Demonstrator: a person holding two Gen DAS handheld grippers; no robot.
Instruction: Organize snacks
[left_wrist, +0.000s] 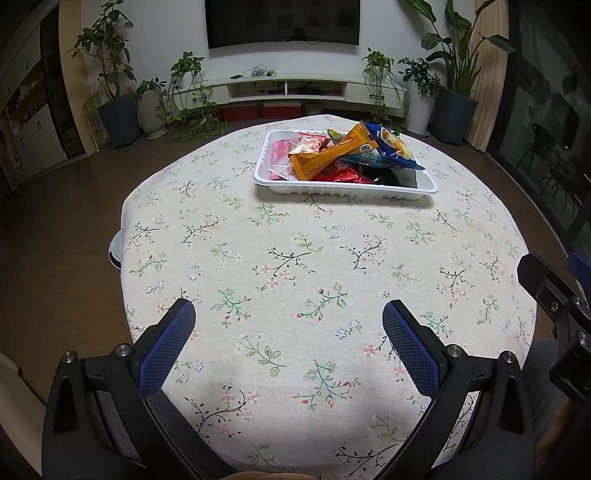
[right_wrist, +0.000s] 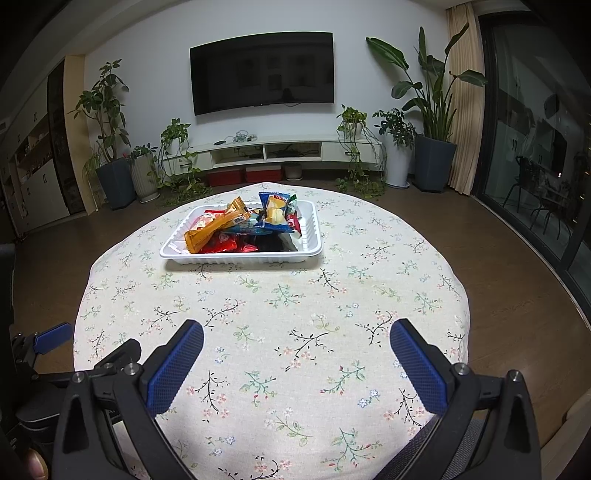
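Your left gripper (left_wrist: 288, 317) and right gripper (right_wrist: 295, 338) both hang released, empty, over the near bench (right_wrist: 258, 314). Snack tray (right_wrist: 314, 236) sits well ahead, far side.

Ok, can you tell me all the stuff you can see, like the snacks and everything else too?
Tray: one, white, on the far side of the table.
Snack packets: a heap, exact count unclear; orange, blue, red, pink, black; in the tray.
Tablecloth: one, cream with flowers, over the round table.
TV: one, black, on the wall.
TV shelf: one, white, under the TV.
Potted plants: several, green, both sides of the shelf.
Left gripper: blue pads, open, empty.
Right gripper: blue pads, open, empty.
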